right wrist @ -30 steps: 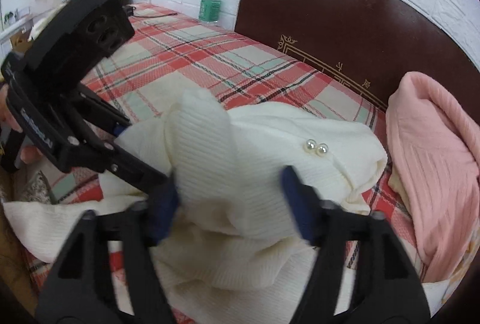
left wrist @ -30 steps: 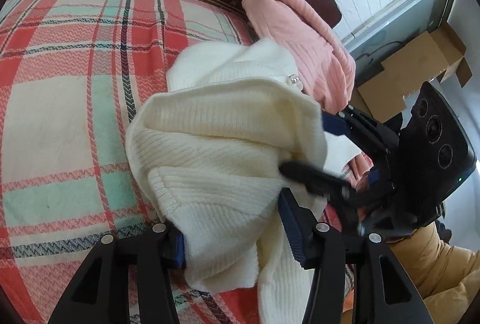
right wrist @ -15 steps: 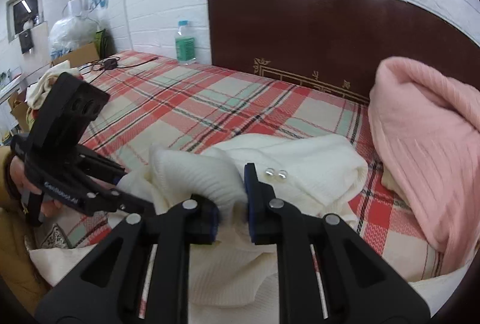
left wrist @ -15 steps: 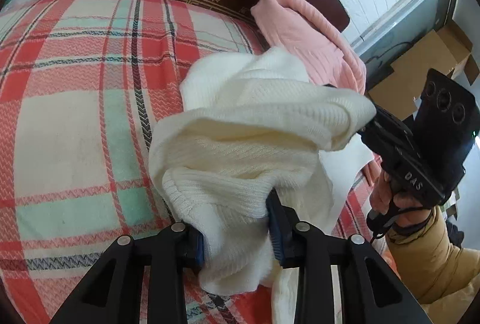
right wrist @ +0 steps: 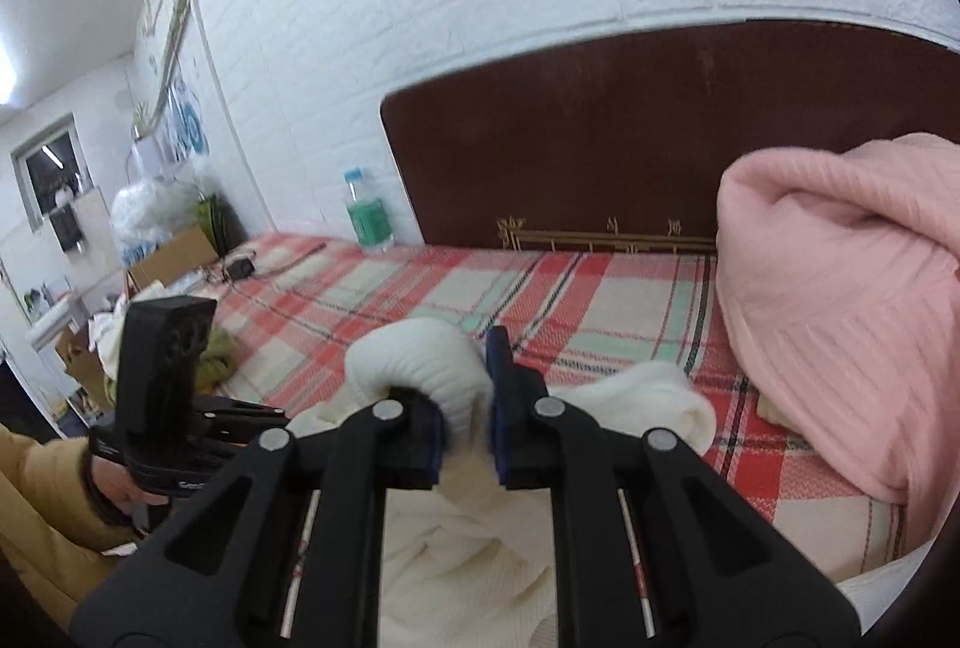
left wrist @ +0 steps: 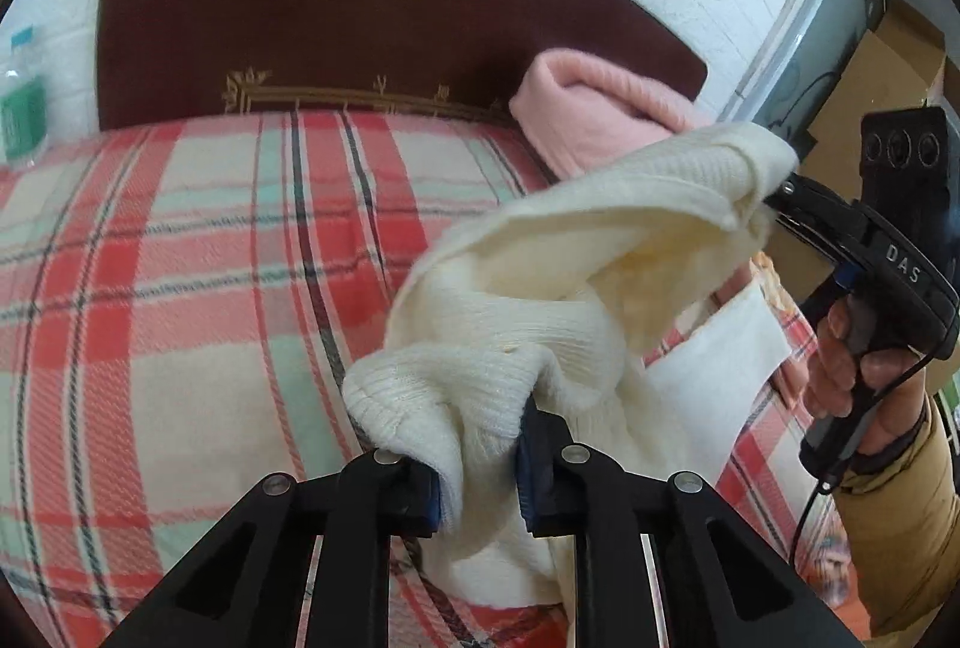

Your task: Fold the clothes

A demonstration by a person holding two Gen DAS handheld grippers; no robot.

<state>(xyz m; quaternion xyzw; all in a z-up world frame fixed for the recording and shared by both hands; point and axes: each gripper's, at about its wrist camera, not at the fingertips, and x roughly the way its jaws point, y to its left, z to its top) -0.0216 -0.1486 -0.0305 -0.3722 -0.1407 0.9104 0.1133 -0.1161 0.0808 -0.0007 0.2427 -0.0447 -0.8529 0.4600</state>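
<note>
A cream ribbed knit sweater [left wrist: 576, 288] hangs lifted above the plaid bed. My left gripper [left wrist: 480, 474] is shut on a bunched ribbed edge of it at the bottom of the left wrist view. The other corner stretches up to the right, where my right gripper [left wrist: 780, 195] pinches it. In the right wrist view my right gripper [right wrist: 468, 426] is shut on a rolled fold of the cream sweater [right wrist: 420, 366], with the rest of it draping below. The left gripper's body [right wrist: 162, 384] shows at the left, held by a hand.
A pink knit garment [left wrist: 588, 108] [right wrist: 840, 300] lies bunched against the dark wooden headboard [left wrist: 360, 18]. The red and green plaid bedspread [left wrist: 180, 258] spreads to the left. A water bottle [right wrist: 366, 219] stands by the wall; cardboard boxes [left wrist: 882, 90] stand beside the bed.
Both grippers closed on the sweater and lifted it off the bed, pulling apart so the fabric stretches between them. The pearl buttons are no longer in sight.
</note>
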